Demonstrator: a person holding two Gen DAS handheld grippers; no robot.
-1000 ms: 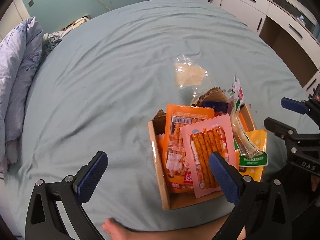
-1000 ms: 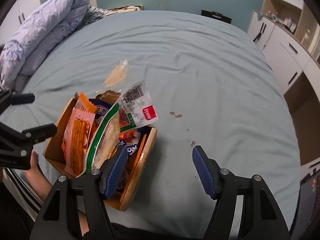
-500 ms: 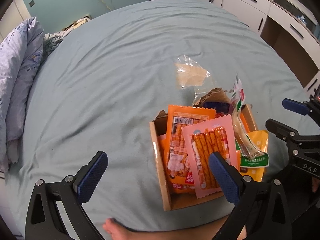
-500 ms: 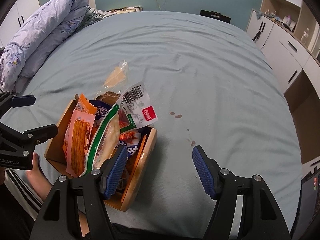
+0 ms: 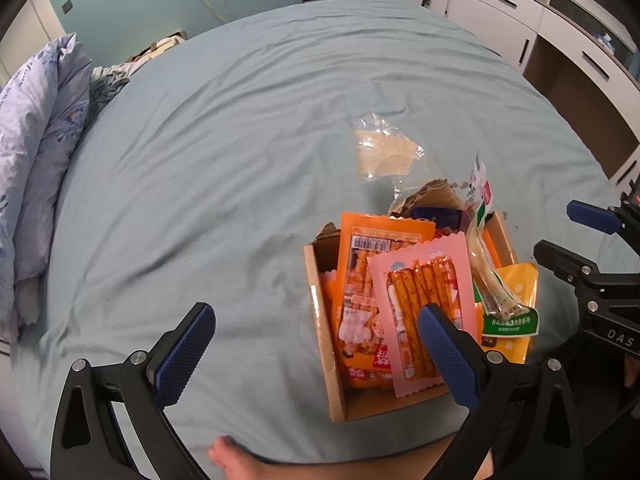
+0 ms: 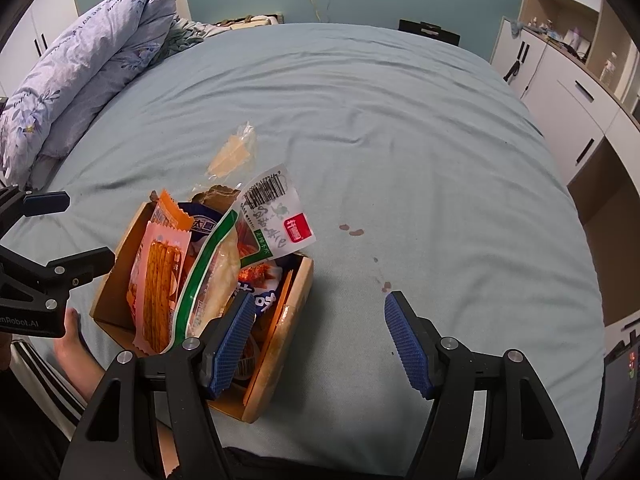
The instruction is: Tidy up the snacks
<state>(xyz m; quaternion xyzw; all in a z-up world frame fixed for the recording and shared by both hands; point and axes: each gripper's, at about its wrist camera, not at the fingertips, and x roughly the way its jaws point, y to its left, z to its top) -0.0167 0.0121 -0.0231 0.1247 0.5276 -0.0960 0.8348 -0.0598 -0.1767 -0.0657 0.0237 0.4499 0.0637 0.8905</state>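
Beyond one brown cardboard box (image 5: 325, 344) crammed with snack packets lies one clear plastic packet (image 5: 382, 152); both grippers, left gripper (image 5: 316, 354) and right gripper (image 6: 320, 338), gape wide, empty.

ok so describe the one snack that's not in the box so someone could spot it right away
Start at the cardboard box of snacks on the blue bedsheet. Just beyond its far end, a clear packet lies alone on the sheet. It is see-through with a pale tan wafer inside, unlike the bright orange and pink packs in the box.

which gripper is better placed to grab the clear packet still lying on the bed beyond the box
Left, probably. The left gripper is open, with bare sheet ahead toward the clear packet. The right gripper, also open, has the full cardboard box in between.
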